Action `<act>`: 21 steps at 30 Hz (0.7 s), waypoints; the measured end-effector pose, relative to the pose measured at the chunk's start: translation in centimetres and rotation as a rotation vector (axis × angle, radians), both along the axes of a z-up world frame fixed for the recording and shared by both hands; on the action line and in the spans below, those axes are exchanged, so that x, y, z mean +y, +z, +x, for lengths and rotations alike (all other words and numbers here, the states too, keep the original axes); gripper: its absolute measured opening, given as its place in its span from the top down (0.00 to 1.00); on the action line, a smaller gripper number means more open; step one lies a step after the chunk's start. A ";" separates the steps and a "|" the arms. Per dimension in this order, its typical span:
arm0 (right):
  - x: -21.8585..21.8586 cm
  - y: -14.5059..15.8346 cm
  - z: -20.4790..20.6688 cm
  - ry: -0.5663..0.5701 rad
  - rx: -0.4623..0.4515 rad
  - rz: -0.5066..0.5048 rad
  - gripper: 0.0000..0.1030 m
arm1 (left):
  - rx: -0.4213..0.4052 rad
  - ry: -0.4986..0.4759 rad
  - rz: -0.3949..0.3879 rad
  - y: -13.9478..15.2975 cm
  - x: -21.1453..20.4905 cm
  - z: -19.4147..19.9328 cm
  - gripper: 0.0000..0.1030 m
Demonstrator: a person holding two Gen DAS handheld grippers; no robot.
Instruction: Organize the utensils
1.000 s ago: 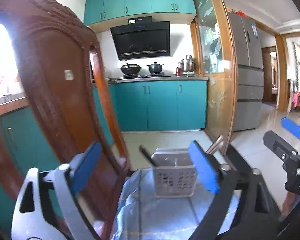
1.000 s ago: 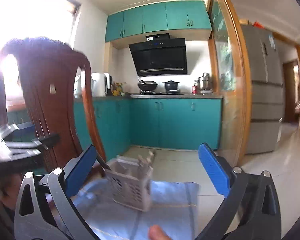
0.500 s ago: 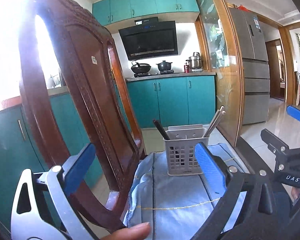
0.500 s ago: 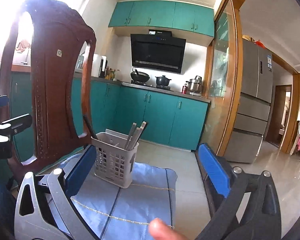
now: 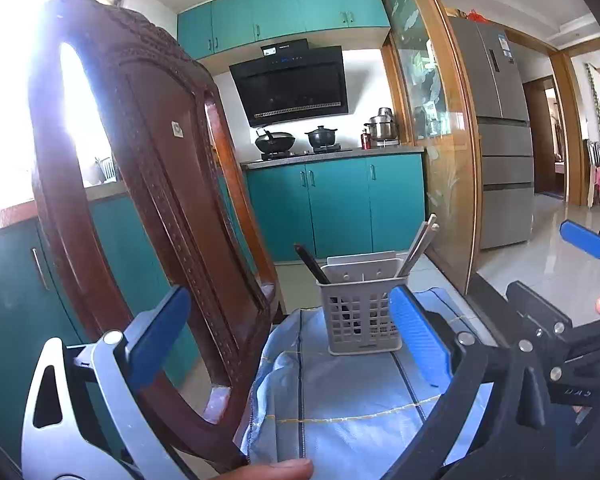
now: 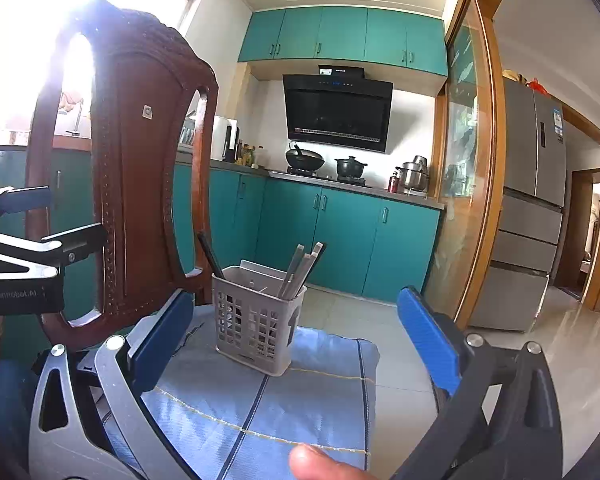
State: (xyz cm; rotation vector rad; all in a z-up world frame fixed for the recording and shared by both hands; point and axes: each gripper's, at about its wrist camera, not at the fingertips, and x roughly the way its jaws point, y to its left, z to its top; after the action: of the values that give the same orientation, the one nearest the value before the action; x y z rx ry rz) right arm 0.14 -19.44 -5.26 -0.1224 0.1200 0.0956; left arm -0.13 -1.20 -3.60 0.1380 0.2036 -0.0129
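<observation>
Utensil basket (image 5: 362,314) sits dead ahead at frame centre, chopsticks (image 5: 418,246) leaning upper right, nearer my left tool (image 5: 290,342); both tools spread, right tool (image 6: 296,346) empty too.

both cameras have swung since a second ago: the grey utensil basket (image 5: 362,314) sat low and blurred then, and now stands sharp and upright on the blue cloth (image 5: 340,412), higher in each view. in the right wrist view the basket (image 6: 258,320) has drifted toward centre, between the spread fingers of the right gripper (image 6: 296,346). the wooden chair (image 5: 148,184) has shifted leftward, and the left gripper (image 5: 290,338) now frames the basket.
</observation>
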 end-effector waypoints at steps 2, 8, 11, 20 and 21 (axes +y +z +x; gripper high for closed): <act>-0.1 0.1 0.0 0.003 0.001 0.009 0.03 | -0.004 -0.001 -0.002 0.0 0.1 0.0 0.04; -0.6 0.2 0.0 0.005 0.007 0.044 0.03 | 0.005 -0.012 -0.009 -0.1 -0.1 0.0 0.04; -0.7 0.3 0.0 0.003 0.006 0.046 0.03 | 0.007 -0.014 -0.008 -0.1 -0.3 0.1 0.04; -0.6 0.1 0.0 0.012 0.001 0.042 0.03 | 0.009 -0.018 -0.003 -0.3 -0.6 0.2 0.04; -0.6 0.1 0.0 0.012 0.001 0.039 0.03 | 0.009 -0.018 -0.003 -0.3 -0.6 0.2 0.04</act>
State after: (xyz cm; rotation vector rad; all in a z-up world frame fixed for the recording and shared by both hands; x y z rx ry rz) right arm 0.12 -20.00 -5.14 -0.0838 0.1183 0.1097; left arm 0.05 -1.83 -3.89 0.1366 0.2110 -0.0319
